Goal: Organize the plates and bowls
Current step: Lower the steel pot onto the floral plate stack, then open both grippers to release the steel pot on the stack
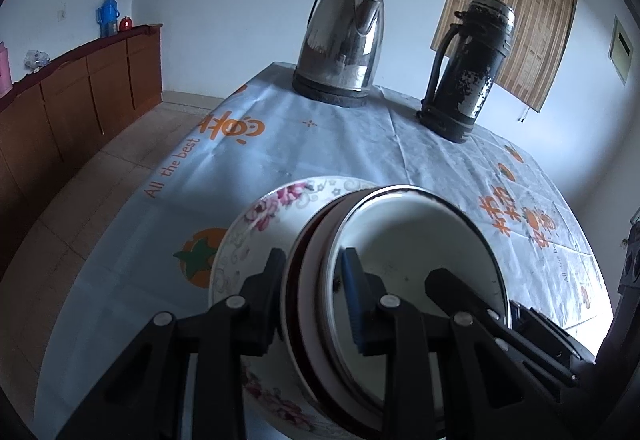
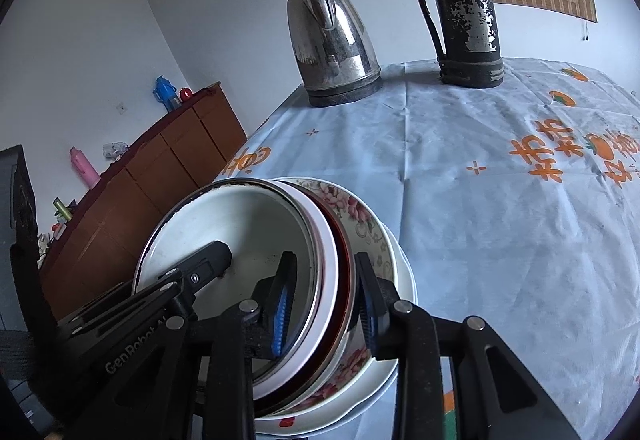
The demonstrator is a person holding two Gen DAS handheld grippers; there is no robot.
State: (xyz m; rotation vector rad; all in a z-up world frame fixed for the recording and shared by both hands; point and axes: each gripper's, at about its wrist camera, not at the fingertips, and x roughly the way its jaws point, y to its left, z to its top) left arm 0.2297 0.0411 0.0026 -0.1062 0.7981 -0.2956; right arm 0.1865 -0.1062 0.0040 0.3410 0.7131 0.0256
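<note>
A stack of nested dishes sits on the table near me. On top is a white enamel bowl (image 1: 420, 240) (image 2: 240, 224) with a metal rim. It sits in a white bowl with a red band (image 2: 340, 260), which sits in a floral bowl (image 1: 272, 208) (image 2: 360, 216). A white plate (image 2: 404, 280) lies underneath. My left gripper (image 1: 314, 292) clamps the stack's rims on the left side, one finger inside the enamel bowl and one outside. My right gripper (image 2: 326, 292) straddles the rims the same way on the opposite side, shut on them.
A steel kettle (image 1: 340, 48) (image 2: 332, 44) and a worn dark flask (image 1: 468, 68) (image 2: 464, 8) stand at the table's far end. The light tablecloth (image 1: 320, 144) has orange print. A brown cabinet (image 1: 80, 88) runs along the left wall, beyond the table's left edge.
</note>
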